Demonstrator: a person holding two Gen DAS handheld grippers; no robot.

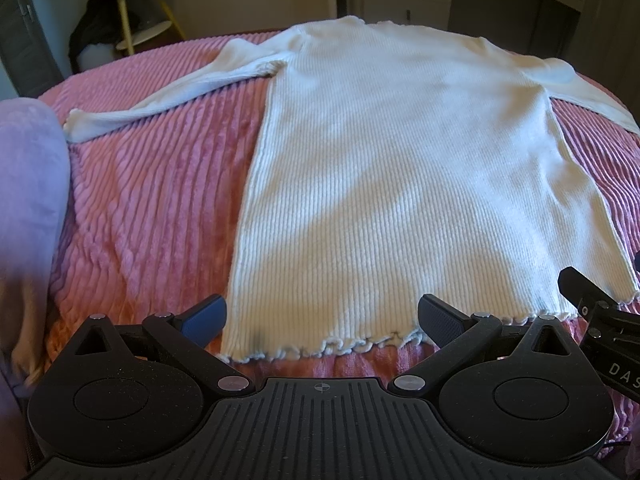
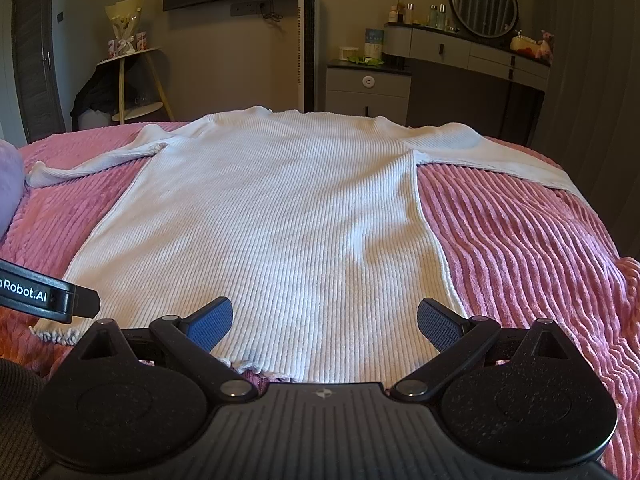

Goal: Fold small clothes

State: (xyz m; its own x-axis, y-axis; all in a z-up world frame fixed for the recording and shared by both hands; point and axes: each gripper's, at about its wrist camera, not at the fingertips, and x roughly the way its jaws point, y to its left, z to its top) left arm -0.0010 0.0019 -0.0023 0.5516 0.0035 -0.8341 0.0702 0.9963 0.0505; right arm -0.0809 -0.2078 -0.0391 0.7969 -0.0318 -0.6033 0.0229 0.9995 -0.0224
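Sweater: a white ribbed-knit long-sleeved sweater [image 1: 400,168] lay flat and face-down or face-up (I could not tell which) on the pink corduroy-ridged plush bedspread [image 1: 160,200], filling the middle of it. I judged the knit soft, light and limp, with enough stretch to sag when lifted, and unlikely to slip on the plush pile; nothing about it looked fragile. Its long axis ran from the frilled hem [image 1: 320,350], nearest both cameras, to the neckline [image 2: 280,114] at the far edge of the bedspread, so the neck pointed away from me. One sleeve [image 1: 160,100] trailed toward the lilac cushion [image 1: 28,184] beside the bedspread; the other sleeve [image 2: 500,156] lay out toward the opposite side. I judged the two hem corners the best places to pinch, or a cuff for a first sleeve fold. My left gripper [image 1: 322,314] hovered over the hem with fingers spread wide, grasping nothing; my right gripper [image 2: 324,320] did likewise, released above the hem's other half.
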